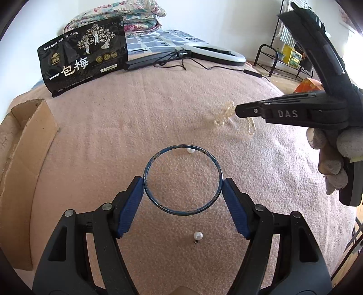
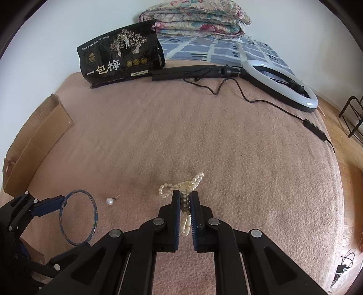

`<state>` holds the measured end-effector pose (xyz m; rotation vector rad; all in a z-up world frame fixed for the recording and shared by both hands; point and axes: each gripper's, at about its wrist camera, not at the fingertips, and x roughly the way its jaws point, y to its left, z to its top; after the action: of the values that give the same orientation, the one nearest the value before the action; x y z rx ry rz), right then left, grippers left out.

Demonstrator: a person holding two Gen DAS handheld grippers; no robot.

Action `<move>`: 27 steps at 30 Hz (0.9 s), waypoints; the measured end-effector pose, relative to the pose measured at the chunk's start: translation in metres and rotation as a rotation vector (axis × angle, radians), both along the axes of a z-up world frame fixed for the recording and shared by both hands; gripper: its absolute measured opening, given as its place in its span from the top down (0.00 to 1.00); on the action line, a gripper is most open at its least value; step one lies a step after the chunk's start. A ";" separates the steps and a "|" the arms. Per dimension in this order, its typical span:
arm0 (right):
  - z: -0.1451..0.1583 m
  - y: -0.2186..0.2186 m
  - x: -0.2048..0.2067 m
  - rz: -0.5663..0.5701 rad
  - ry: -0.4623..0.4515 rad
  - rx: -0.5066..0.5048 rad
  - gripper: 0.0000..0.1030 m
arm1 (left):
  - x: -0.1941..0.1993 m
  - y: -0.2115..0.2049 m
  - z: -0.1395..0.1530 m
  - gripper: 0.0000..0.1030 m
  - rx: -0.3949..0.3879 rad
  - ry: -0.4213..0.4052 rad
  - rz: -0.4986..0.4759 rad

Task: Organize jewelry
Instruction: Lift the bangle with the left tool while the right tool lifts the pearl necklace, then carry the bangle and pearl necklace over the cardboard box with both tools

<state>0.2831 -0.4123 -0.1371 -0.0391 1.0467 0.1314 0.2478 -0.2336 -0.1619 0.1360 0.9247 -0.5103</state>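
Observation:
My left gripper (image 1: 182,181) is shut on a dark blue bangle (image 1: 158,204), pads pressing its two sides, held just above the pink blanket; the bangle also shows in the right wrist view (image 2: 94,205). One pearl earring (image 1: 197,236) lies under the gripper, another (image 1: 190,150) just beyond the bangle's far rim; one earring shows in the right wrist view (image 2: 110,201). My right gripper (image 2: 185,198) is shut on a cream pearl necklace (image 2: 192,181) bunched on the blanket; it also shows in the left wrist view (image 1: 226,113) at the right gripper (image 1: 237,111) tip.
A cardboard box (image 1: 27,158) stands at the left edge of the bed. A black snack bag (image 2: 122,56), a ring light (image 2: 283,84) with its cable, and folded quilts (image 2: 195,20) lie at the back. A metal rack (image 1: 279,61) stands off the bed at right.

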 end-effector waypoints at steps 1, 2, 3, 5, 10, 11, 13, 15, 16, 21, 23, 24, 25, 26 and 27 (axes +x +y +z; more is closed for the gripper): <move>0.003 -0.001 -0.002 -0.005 -0.007 0.007 0.95 | 0.000 0.001 0.002 0.29 -0.003 -0.003 0.002; 0.007 -0.003 -0.005 -0.009 -0.013 0.011 0.95 | -0.001 0.003 0.005 0.29 -0.006 -0.007 0.003; 0.010 -0.004 -0.007 -0.013 -0.020 0.015 0.95 | -0.001 0.004 0.007 0.29 -0.008 -0.010 0.004; 0.017 -0.007 -0.011 -0.021 -0.030 0.030 0.96 | -0.003 0.008 0.012 0.29 -0.015 -0.018 0.009; 0.034 -0.012 -0.021 -0.046 -0.056 0.059 0.98 | -0.010 0.018 0.027 0.29 -0.030 -0.042 0.019; 0.037 -0.012 -0.024 -0.049 -0.062 0.060 0.98 | -0.011 0.020 0.030 0.29 -0.031 -0.046 0.019; 0.044 -0.012 -0.028 -0.050 -0.070 0.068 0.98 | -0.013 0.025 0.036 0.29 -0.035 -0.056 0.023; 0.052 -0.011 -0.033 -0.050 -0.081 0.073 0.99 | -0.015 0.030 0.041 0.29 -0.040 -0.065 0.025; 0.055 -0.010 -0.036 -0.049 -0.087 0.071 0.99 | -0.017 0.033 0.044 0.29 -0.041 -0.068 0.028; 0.075 -0.004 -0.045 -0.041 -0.115 0.070 0.99 | -0.023 0.046 0.055 0.29 -0.049 -0.086 0.041; 0.084 0.001 -0.049 -0.034 -0.128 0.072 0.99 | -0.026 0.052 0.061 0.29 -0.055 -0.095 0.048; 0.088 0.003 -0.051 -0.029 -0.135 0.073 0.99 | -0.027 0.055 0.063 0.29 -0.058 -0.098 0.051; 0.092 0.006 -0.053 -0.024 -0.141 0.074 0.99 | -0.028 0.058 0.066 0.29 -0.060 -0.102 0.054; 0.097 0.009 -0.054 -0.019 -0.148 0.076 0.99 | -0.029 0.061 0.069 0.29 -0.061 -0.106 0.057; 0.101 0.013 -0.056 -0.013 -0.153 0.079 0.99 | -0.030 0.064 0.072 0.29 -0.062 -0.111 0.061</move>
<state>0.2273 -0.3996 -0.0364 0.0290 0.8877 0.1552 0.2178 -0.1694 -0.0904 0.0791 0.8014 -0.4701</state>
